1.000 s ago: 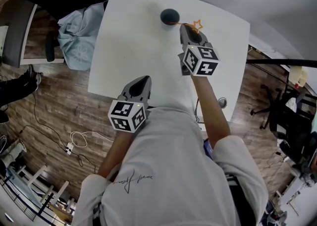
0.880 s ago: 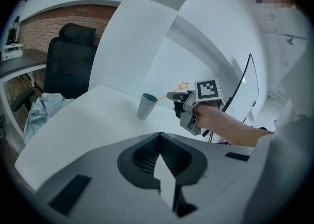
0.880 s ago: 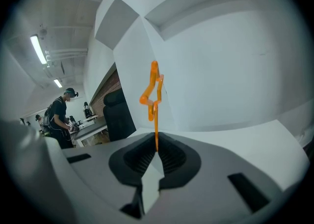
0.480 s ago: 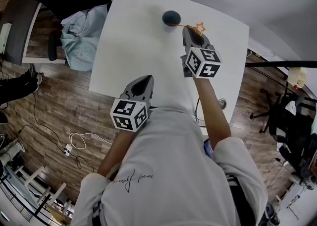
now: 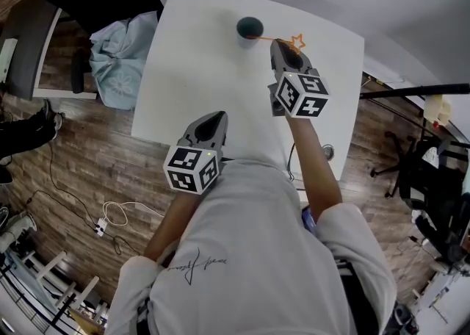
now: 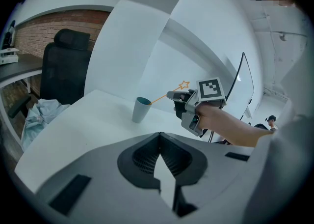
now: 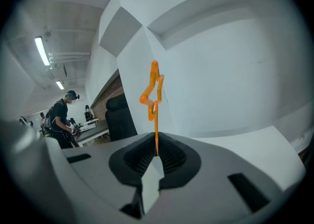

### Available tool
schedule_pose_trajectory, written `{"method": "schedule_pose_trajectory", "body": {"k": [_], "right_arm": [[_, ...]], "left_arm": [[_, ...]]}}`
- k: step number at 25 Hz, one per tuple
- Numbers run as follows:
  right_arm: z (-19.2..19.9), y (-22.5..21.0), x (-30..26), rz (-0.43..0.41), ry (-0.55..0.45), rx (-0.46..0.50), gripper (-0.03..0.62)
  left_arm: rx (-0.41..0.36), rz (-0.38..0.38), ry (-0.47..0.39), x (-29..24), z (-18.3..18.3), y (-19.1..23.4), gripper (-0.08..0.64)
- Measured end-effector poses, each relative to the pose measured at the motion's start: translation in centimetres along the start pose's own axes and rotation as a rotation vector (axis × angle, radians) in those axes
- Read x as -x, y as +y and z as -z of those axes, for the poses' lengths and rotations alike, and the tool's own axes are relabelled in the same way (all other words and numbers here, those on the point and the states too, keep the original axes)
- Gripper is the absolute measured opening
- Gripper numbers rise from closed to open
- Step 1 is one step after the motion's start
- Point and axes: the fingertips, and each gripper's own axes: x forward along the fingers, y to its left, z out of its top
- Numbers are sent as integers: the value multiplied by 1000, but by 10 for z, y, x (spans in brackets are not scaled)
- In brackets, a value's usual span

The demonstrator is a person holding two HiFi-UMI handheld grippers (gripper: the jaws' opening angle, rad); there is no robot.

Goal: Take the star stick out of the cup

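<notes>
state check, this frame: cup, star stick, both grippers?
cup: upright on the table, stick's low end at its rim.
star stick: tilted, leaning out of the cup, clamped near the star.
right gripper: shut on the star stick.
left gripper: shut, empty, near the table's front edge.

The right gripper (image 7: pixel 156 156) had its jaws pinched on the thin orange star stick (image 7: pixel 153 93), whose star stood upright just above them against a white wall (image 7: pixel 235 70). A black chair (image 7: pixel 120 117) and a standing person (image 7: pixel 61 120) showed at left.
</notes>
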Motion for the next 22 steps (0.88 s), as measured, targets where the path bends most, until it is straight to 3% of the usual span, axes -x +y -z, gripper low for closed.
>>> {"method": "schedule_pose_trajectory", "body": {"k": [22], "right_arm": [[-18, 9, 33, -12, -51, 11, 25]], "left_arm": [[-23, 1, -43, 13, 0, -10, 3]]}}
